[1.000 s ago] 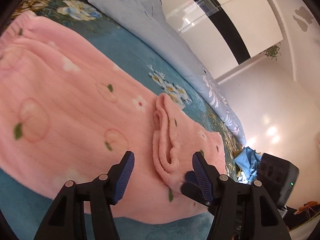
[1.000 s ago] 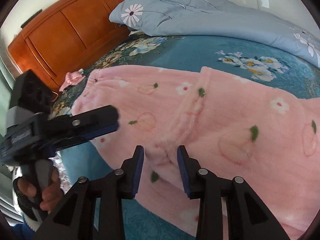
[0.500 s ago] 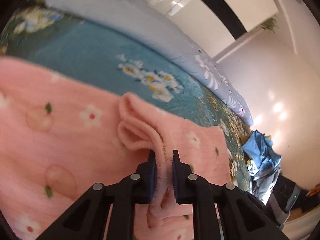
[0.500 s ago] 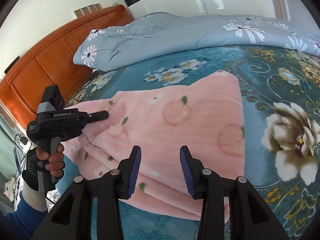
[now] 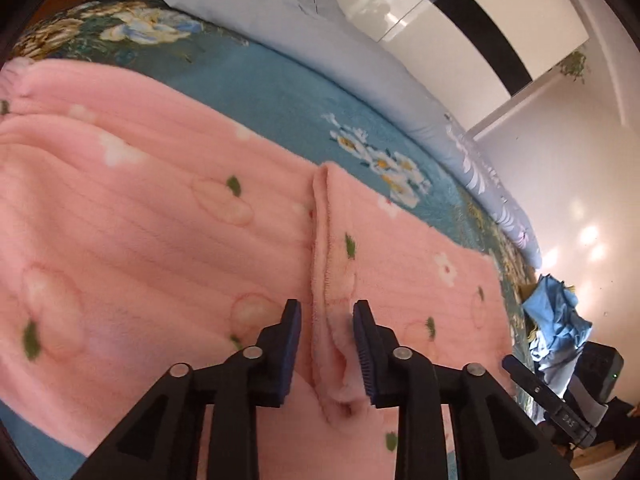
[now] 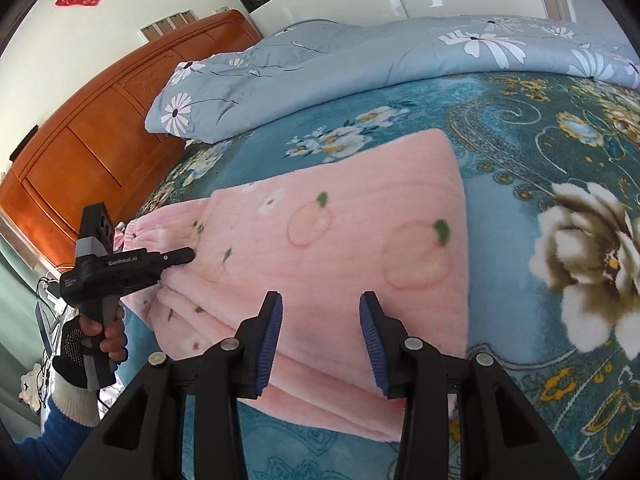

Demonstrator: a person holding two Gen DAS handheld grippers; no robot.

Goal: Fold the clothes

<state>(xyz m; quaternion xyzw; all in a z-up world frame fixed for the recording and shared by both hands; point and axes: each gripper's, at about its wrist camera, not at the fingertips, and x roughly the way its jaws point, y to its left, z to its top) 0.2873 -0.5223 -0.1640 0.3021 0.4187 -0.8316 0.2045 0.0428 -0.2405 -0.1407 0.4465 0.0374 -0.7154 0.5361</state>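
Observation:
A pink fleece garment (image 5: 168,240) with peach and flower prints lies folded on the bed; it also shows in the right wrist view (image 6: 340,248). My left gripper (image 5: 326,322) is open, its jaws on either side of a raised fold ridge (image 5: 324,240) of the garment. In the right wrist view the left gripper (image 6: 188,256) touches the garment's left end. My right gripper (image 6: 320,312) is open and empty, just above the garment's near edge.
A teal floral bedspread (image 6: 560,184) covers the bed. A grey-blue duvet (image 6: 360,68) lies along the far side by a wooden headboard (image 6: 100,132). Blue clothes (image 5: 556,328) are piled past the bed's end.
My left gripper, shut on the fold ridge half a second ago, has opened and let it drop flat. My right gripper stays open over the near edge.

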